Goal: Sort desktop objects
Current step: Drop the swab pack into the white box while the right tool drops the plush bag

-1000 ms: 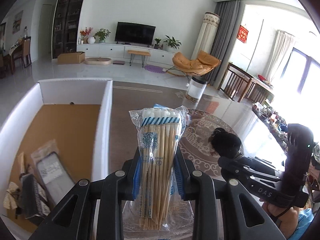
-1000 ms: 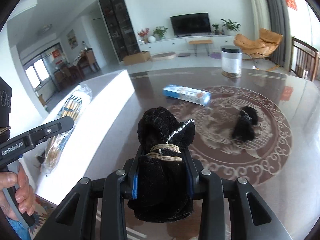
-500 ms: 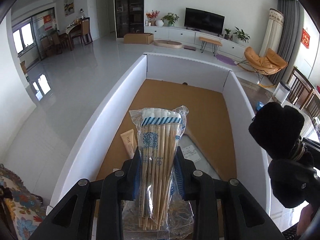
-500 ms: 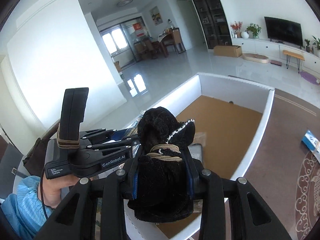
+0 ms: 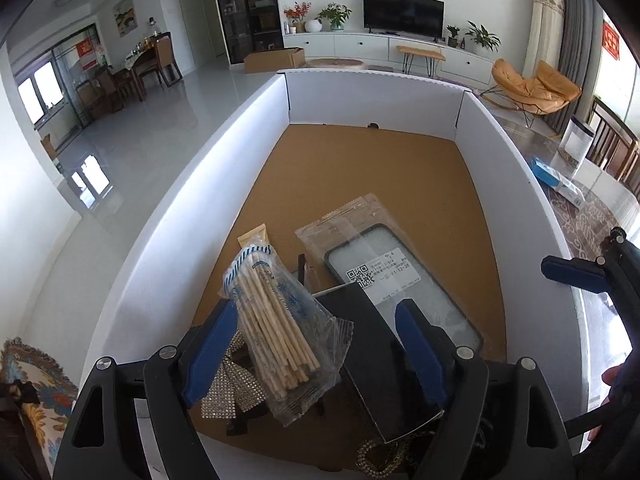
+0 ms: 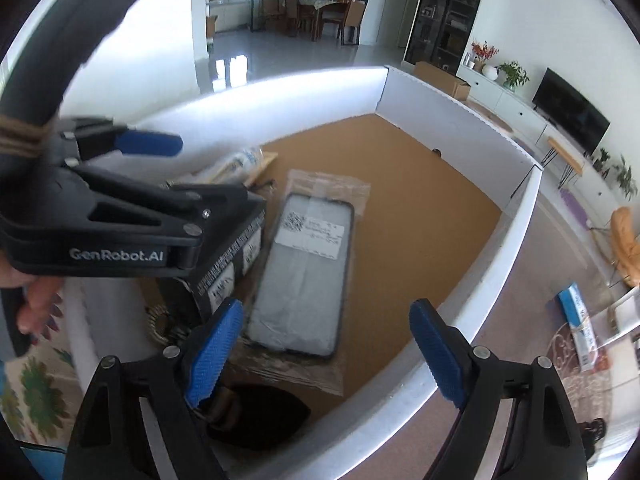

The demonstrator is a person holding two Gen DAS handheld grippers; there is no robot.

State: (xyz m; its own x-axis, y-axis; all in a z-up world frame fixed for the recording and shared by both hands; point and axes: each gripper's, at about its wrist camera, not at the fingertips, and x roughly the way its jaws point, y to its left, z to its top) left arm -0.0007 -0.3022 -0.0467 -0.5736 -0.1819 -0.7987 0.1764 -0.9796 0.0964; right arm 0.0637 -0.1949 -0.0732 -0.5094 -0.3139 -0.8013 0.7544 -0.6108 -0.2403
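Left wrist view. Looking down into white-walled box point(image 5: 176, 216) with brown cardboard floor. Left gripper point(image 5: 316, 344) hanging over near end of box, jaws spread wide after just opening, blue pads pressing on nothing. Pack of wooden sticks point(image 5: 276, 324) in clear wrapper lying tilted between the pads, leaning toward the left pad, resting on the heap below; whether touching that pad, cannot tell. Black box point(image 5: 384, 360) lying just right of the pack, partly under it. Bagged phone case point(image 5: 384, 272) with QR label lying flat beyond, toward box centre. Sparkly fabric piece point(image 5: 228, 392) showing at near left, under the pack. Beige tube point(image 5: 254, 236) poking out beyond the pack's far end. Right gripper point(image 5: 592, 276) showing at right edge, over the right wall. Blue carton point(image 5: 556, 180) lying on patterned table outside the box, far right.

Right wrist view. Right gripper point(image 6: 324, 348) hanging over near right corner of box point(image 6: 460, 120), jaws spread wide after just opening, nothing pinched. Black cloth bundle point(image 6: 260, 420) lying on box floor below the left pad, apart from it. Bagged phone case point(image 6: 308, 272) lying flat just beyond. Left gripper point(image 6: 132, 200) filling upper left, jaws parted, a hand point(image 6: 36, 304) gripping its handle. Black box point(image 6: 236, 256) showing under it. Blue carton point(image 6: 580, 320) on table at right.
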